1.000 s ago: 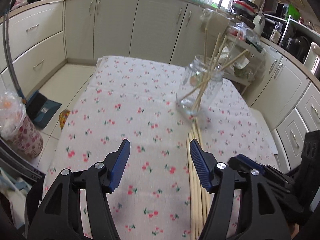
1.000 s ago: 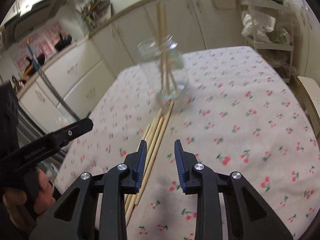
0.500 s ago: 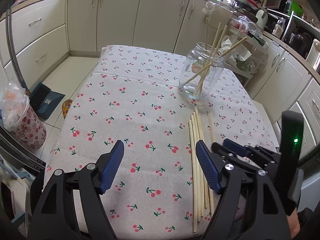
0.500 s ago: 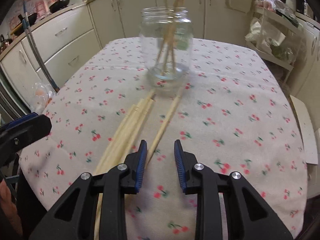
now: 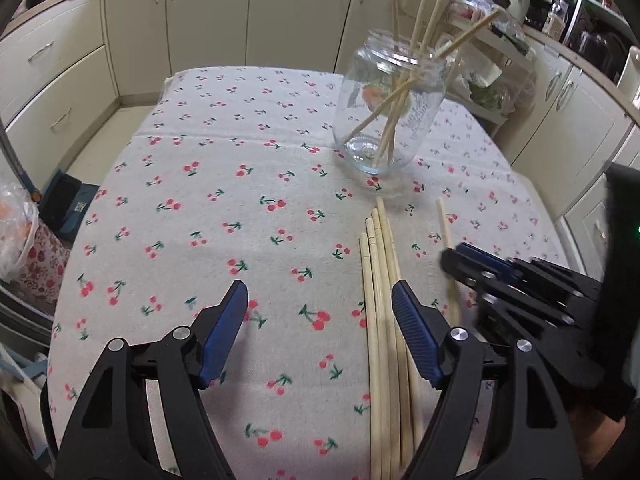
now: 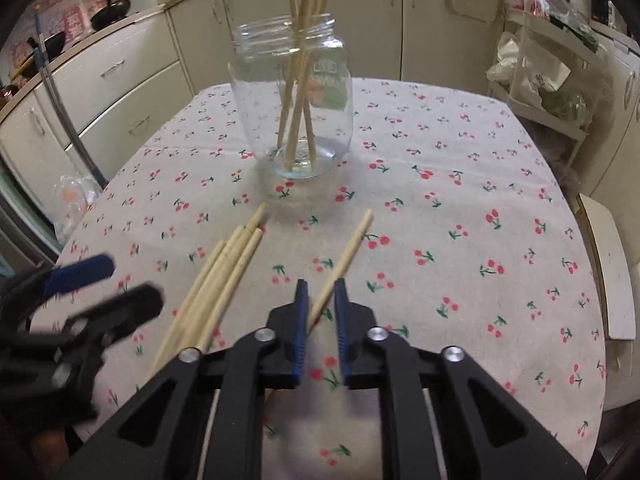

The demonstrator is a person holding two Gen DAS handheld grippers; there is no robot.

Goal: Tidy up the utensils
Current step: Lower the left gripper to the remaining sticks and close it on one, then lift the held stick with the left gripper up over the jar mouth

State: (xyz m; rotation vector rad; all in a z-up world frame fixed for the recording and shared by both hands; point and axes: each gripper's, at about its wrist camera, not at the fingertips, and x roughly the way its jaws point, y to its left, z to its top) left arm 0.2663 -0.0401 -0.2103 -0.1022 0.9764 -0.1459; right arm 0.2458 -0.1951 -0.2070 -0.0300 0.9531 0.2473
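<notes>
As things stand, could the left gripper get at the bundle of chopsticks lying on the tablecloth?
Probably yes: the left gripper is open and the bundle of chopsticks lies bare beside its right finger; nothing covers it.

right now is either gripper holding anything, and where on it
Right gripper: fingers have just closed on the lone chopstick near its lower end. Left gripper: open, holding nothing.

A cloth printed with red cherries covers the table. Cream cabinets with metal handles run behind it. On the floor to the left lie a dark dustpan and a floral bag. A wire rack of bagged goods, perhaps groceries, stands at right.
</notes>
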